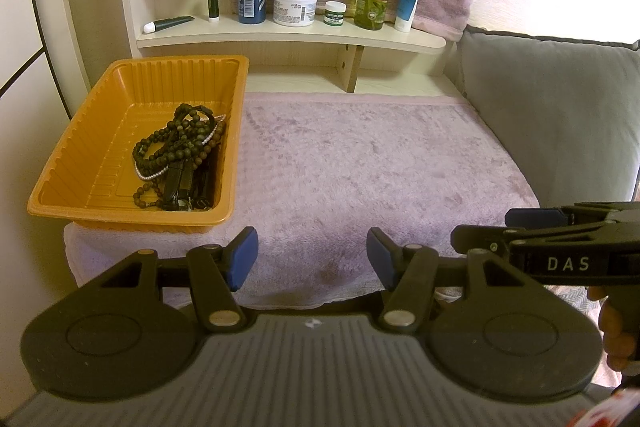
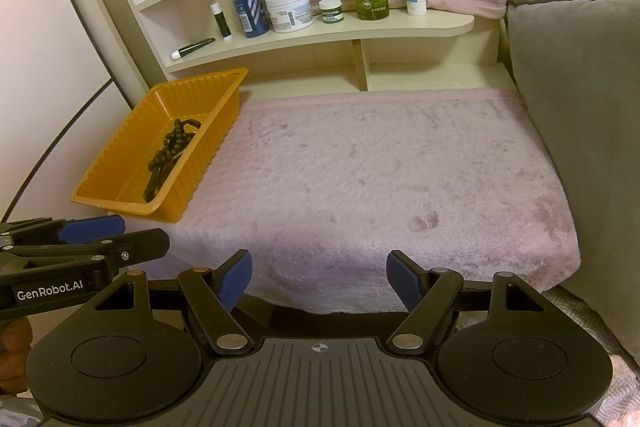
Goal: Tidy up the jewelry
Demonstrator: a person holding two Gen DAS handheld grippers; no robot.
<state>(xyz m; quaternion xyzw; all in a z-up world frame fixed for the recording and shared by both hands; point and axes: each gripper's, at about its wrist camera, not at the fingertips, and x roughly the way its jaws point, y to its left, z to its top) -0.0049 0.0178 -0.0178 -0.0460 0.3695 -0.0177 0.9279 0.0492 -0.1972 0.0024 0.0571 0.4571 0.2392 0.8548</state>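
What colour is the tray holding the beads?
Orange, with ribbed walls. The tray shows best in the left wrist view.

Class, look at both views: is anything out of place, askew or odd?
The jewelry lies tangled in a heap in one corner of the orange tray, bead strands knotted over dark items. On the shelf, one small tube lies flat while the other containers stand upright.

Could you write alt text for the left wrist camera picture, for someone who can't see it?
An orange tray holding tangled bead necklaces sits on a pink towel. The open, empty left claw is in front; toiletries line a shelf behind.
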